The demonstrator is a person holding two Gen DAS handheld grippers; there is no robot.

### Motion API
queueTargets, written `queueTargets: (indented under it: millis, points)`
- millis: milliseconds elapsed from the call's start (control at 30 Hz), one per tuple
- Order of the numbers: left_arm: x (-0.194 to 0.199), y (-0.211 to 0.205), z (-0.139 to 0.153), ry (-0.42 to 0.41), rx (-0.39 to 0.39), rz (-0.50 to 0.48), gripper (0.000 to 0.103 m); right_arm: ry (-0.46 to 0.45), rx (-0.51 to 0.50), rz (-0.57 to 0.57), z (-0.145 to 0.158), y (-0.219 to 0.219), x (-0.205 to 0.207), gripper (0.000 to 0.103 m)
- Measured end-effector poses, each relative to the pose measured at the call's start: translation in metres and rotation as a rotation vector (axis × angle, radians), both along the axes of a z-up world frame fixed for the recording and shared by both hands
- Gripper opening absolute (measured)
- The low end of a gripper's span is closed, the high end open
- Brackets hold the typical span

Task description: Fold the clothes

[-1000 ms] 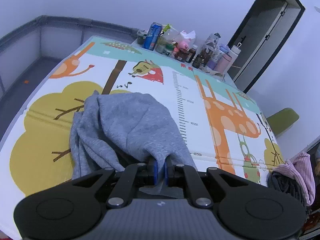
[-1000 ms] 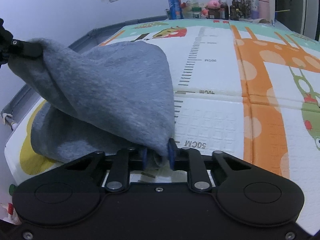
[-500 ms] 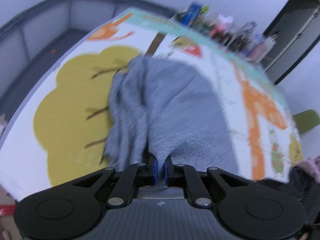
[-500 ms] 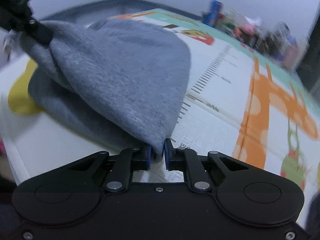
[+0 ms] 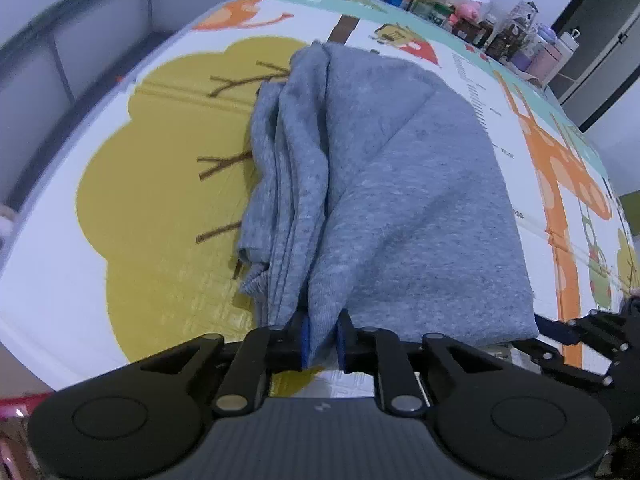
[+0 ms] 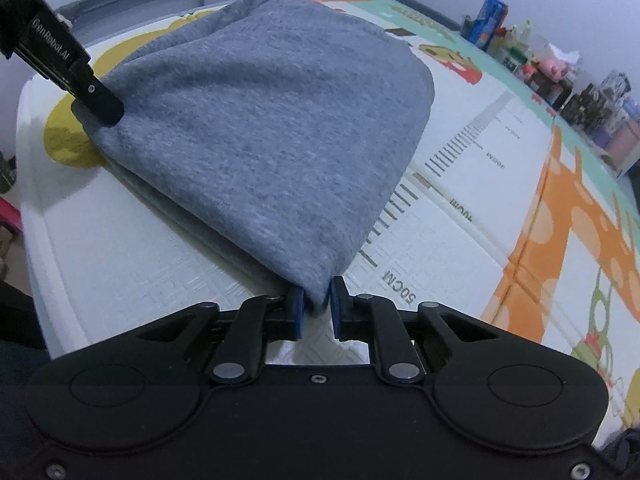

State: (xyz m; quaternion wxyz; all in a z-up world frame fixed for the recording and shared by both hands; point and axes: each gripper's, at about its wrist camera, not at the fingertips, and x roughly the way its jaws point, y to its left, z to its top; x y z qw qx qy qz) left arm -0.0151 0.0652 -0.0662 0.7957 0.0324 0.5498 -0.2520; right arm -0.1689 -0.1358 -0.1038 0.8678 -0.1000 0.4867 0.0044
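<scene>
Now my left gripper (image 5: pixel 321 338) and right gripper (image 6: pixel 316 307) are both opening, grey garment (image 5: pixel 400 184) corners between their narrow jaws; bottles (image 5: pixel 508 36) crowd the mat's (image 5: pixel 160 200) far edge.

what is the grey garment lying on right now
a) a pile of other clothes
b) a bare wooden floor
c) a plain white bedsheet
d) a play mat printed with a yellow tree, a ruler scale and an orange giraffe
d: the grey garment lies on a play mat showing a yellow tree beside it, a ruler scale and an orange giraffe.
</scene>
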Motion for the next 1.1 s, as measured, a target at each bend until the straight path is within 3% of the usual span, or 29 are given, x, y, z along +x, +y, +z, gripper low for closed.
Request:
queueTargets:
  millis: [267,433,533,667,800,900,1000,1100]
  points:
    - [-0.005,-0.002,0.028,-0.082,0.059,-0.031,0.028,-0.065,0.317,-0.141,0.040,-0.046,-0.017,0.019]
    - [-0.008,0.000,0.044,-0.146,0.099,-0.035,0.027,-0.125,0.484,-0.178,0.057,-0.061,-0.014,0.019]
    - [-0.008,0.000,0.054,-0.183,0.113,-0.034,0.027,-0.127,0.470,-0.184,0.055,-0.056,-0.003,0.018]
    - [-0.005,-0.004,0.065,-0.184,0.023,-0.051,0.028,-0.101,0.496,-0.218,0.040,-0.047,0.017,0.017]
    - [-0.004,-0.016,0.064,-0.179,-0.008,-0.067,0.033,-0.033,0.507,-0.254,0.015,-0.042,0.039,0.016]
    - [-0.002,-0.022,0.059,-0.194,0.009,-0.046,0.033,0.002,0.476,-0.261,0.003,-0.037,0.044,0.013]
    - [0.006,-0.020,0.048,-0.235,0.082,0.018,0.038,0.037,0.446,-0.257,0.004,-0.034,0.045,0.011]
    - [0.017,-0.019,0.034,-0.188,0.081,0.030,0.042,0.057,0.453,-0.268,0.002,-0.034,0.042,0.009]
